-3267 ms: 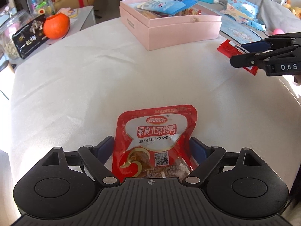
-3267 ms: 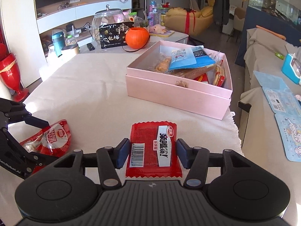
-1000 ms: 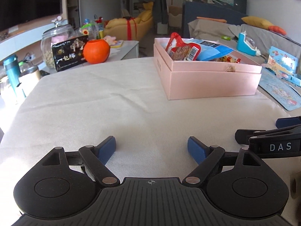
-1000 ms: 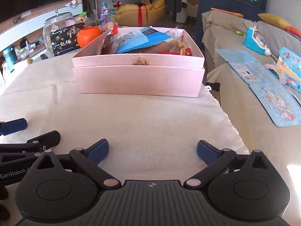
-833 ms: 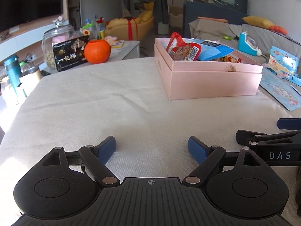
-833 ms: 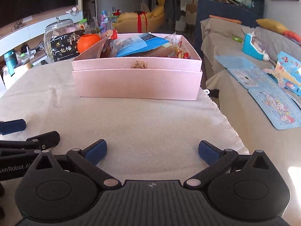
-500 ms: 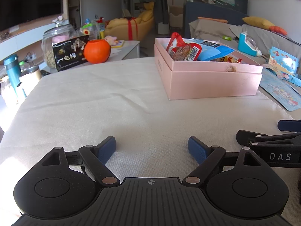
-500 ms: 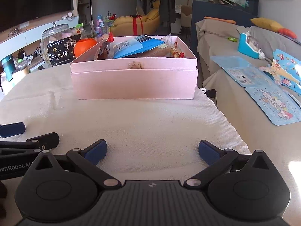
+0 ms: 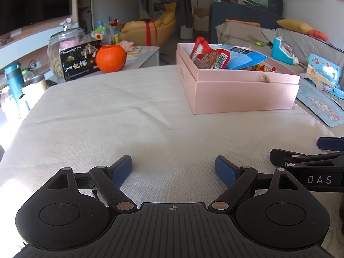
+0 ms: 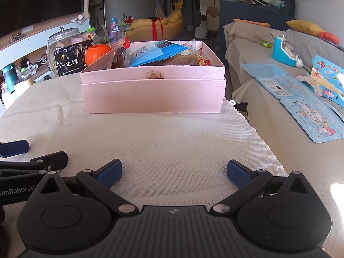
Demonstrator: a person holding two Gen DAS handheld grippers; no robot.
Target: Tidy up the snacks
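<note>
A pink box (image 9: 243, 92) stands on the white tablecloth (image 9: 129, 118), far right in the left wrist view and straight ahead in the right wrist view (image 10: 153, 95). It holds several snack packs: a red pouch (image 9: 207, 57) leaning at its left end and a blue pack (image 10: 159, 53). My left gripper (image 9: 173, 168) is open and empty, low over the cloth. My right gripper (image 10: 173, 173) is open and empty too, in front of the box. Each gripper shows at the edge of the other's view.
A glass jar (image 9: 64, 49), a black snack bag (image 9: 80, 62) and an orange ball (image 9: 110, 58) stand beyond the table's far left. A teal bottle (image 9: 14, 81) is at the left. Blue sticker sheets (image 10: 309, 105) lie on the grey sofa to the right.
Three seconds ago each gripper had a red snack pack between its fingers on the cloth; now both are empty and a red pouch leans in the box. Over the last second, both barely moved.
</note>
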